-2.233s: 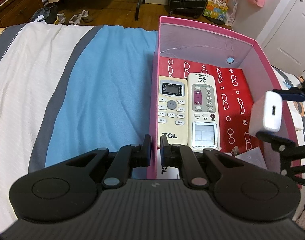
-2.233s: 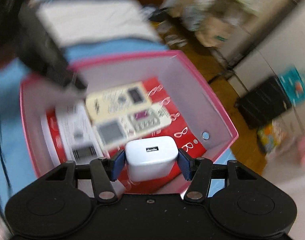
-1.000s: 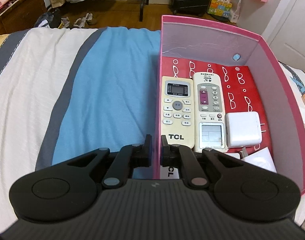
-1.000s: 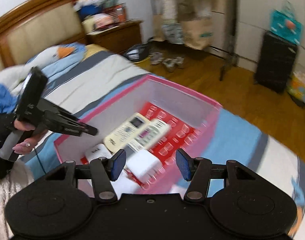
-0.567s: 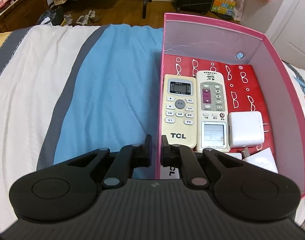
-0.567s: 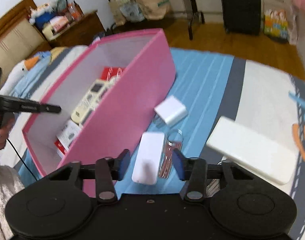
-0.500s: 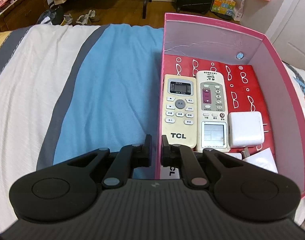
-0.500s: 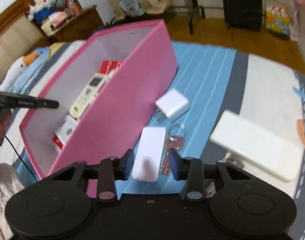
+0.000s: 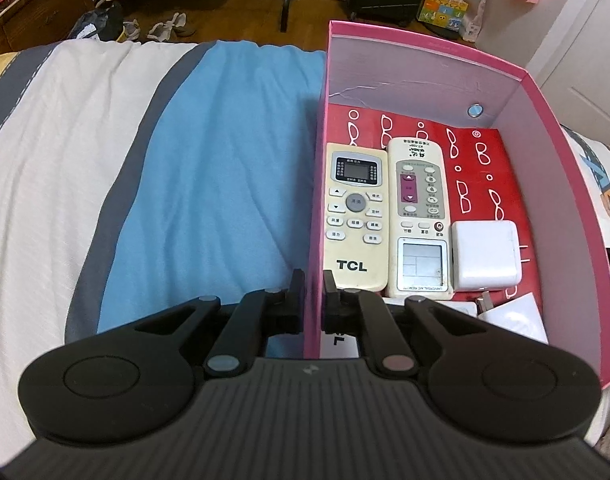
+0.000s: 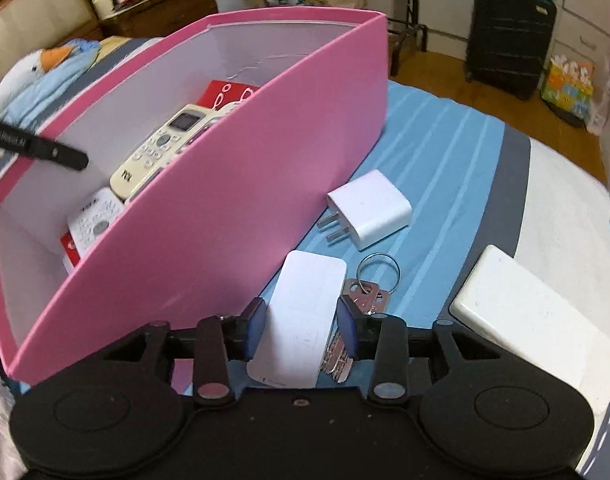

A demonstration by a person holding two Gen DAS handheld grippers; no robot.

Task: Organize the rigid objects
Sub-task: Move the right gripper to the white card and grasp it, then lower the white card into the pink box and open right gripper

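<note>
Left wrist view: the pink box (image 9: 545, 92) sits on the bed (image 9: 85, 152), and the left gripper (image 9: 313, 292) pinches its near wall. Inside lie a TCL remote (image 9: 355, 216), a white remote (image 9: 419, 216) and a charger (image 9: 485, 256). Outside, the right gripper (image 10: 302, 326) straddles a white power bank (image 10: 301, 320), jaws apart, beside the keys (image 10: 365, 300).
</note>
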